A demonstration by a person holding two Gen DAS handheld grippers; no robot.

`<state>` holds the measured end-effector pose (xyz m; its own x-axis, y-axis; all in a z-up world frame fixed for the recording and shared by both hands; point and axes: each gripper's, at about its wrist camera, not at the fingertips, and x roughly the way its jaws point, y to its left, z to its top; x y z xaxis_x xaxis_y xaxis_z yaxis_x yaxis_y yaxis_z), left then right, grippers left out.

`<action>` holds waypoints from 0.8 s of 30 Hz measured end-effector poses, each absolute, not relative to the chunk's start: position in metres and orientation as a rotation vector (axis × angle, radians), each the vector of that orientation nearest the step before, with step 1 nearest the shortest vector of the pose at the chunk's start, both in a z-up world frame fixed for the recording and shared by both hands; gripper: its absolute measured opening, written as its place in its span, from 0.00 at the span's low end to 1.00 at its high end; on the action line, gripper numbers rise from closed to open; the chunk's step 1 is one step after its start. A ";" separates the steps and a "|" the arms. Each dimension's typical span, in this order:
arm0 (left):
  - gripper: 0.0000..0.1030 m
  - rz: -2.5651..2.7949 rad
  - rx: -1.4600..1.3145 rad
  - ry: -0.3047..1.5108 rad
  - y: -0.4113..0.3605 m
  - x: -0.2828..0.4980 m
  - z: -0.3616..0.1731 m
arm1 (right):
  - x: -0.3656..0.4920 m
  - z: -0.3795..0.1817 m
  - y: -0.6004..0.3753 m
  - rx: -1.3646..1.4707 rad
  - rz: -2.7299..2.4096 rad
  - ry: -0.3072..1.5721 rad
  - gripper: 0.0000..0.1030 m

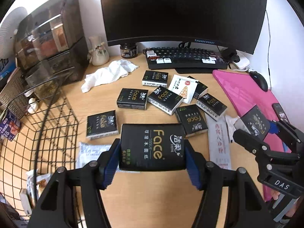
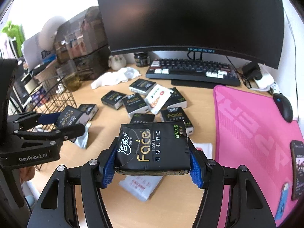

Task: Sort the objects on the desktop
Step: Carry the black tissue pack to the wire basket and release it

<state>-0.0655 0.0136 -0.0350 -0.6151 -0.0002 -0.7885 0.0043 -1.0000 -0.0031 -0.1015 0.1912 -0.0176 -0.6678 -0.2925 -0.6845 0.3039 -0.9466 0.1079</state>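
Note:
My left gripper (image 1: pixel 152 163) is shut on a black Face tissue pack (image 1: pixel 153 147), lifted above the wooden desk (image 1: pixel 106 117). My right gripper (image 2: pixel 153 168) is shut on a second black Face pack (image 2: pixel 153 148), also off the desk. Each gripper shows in the other's view: the right one (image 1: pixel 266 131) at the right edge, the left one (image 2: pixel 62 125) at the left beside the black wire basket (image 2: pixel 57 95). Several more black packs (image 1: pixel 133 98) and a white sachet (image 1: pixel 183 88) lie scattered mid-desk. The basket (image 1: pixel 38 133) stands at the desk's left edge.
A dark monitor (image 1: pixel 180 11) and keyboard (image 1: pixel 186 58) fill the back. A pink mouse mat (image 2: pixel 252 133) with a mouse (image 2: pixel 285 107) and phone (image 2: pixel 297 169) lies right. A crumpled white tissue (image 1: pixel 108 75), drawer organiser (image 1: pixel 49 34), jar (image 1: pixel 128 51) and flat white packets (image 1: pixel 219 144) are nearby.

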 end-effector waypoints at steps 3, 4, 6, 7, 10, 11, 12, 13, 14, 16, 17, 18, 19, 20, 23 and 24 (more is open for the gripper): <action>0.66 -2.825 1.375 -0.008 0.011 -0.051 -0.036 | -0.089 -0.019 0.188 1.073 -2.608 0.023 0.61; 0.66 -2.823 1.381 -0.011 0.009 -0.047 -0.038 | -0.086 -0.020 0.188 1.076 -2.607 0.024 0.61; 0.66 -2.824 1.385 0.003 0.006 -0.042 -0.038 | -0.081 -0.022 0.186 1.080 -2.605 0.026 0.61; 0.66 -2.828 1.384 0.004 0.005 -0.041 -0.037 | -0.079 -0.022 0.186 1.082 -2.607 0.027 0.61; 0.66 -2.843 1.363 0.011 0.003 -0.038 -0.033 | -0.076 -0.021 0.185 1.072 -2.610 0.028 0.61; 0.66 -2.844 1.361 0.016 0.002 -0.037 -0.033 | -0.075 -0.021 0.185 1.069 -2.610 0.032 0.61; 0.66 -2.844 1.363 0.020 0.001 -0.037 -0.034 | -0.075 -0.021 0.185 1.069 -2.611 0.036 0.61; 0.66 -2.843 1.369 0.017 0.001 -0.038 -0.035 | -0.076 -0.021 0.185 1.068 -2.612 0.035 0.61; 0.66 -2.839 1.376 0.013 0.001 -0.039 -0.037 | -0.077 -0.021 0.185 1.071 -2.612 0.035 0.61; 0.66 -2.829 1.391 0.015 0.001 -0.041 -0.041 | -0.079 -0.024 0.186 1.079 -2.610 0.035 0.61; 0.66 -2.828 1.394 0.019 0.000 -0.042 -0.042 | -0.080 -0.025 0.186 1.084 -2.609 0.034 0.61; 0.66 -2.826 1.396 0.022 0.000 -0.043 -0.042 | -0.081 -0.027 0.187 1.090 -2.608 0.033 0.61; 0.66 -2.823 1.397 0.022 0.000 -0.044 -0.043 | -0.083 -0.029 0.187 1.097 -2.604 0.032 0.61; 0.66 -2.821 1.397 0.019 0.000 -0.045 -0.044 | -0.083 -0.030 0.187 1.101 -2.602 0.032 0.61; 0.66 -2.817 1.398 0.017 0.000 -0.046 -0.045 | -0.086 -0.034 0.187 1.111 -2.594 0.030 0.61; 0.66 -2.814 1.398 0.016 0.000 -0.046 -0.045 | -0.087 -0.035 0.187 1.114 -2.592 0.029 0.61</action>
<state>-0.0461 -0.0001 -0.0453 -0.6040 0.0054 -0.7970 0.0035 -0.9999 -0.0095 -0.0869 0.1869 -0.0352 -0.6452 -0.2814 -0.7103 0.2973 -0.9489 0.1058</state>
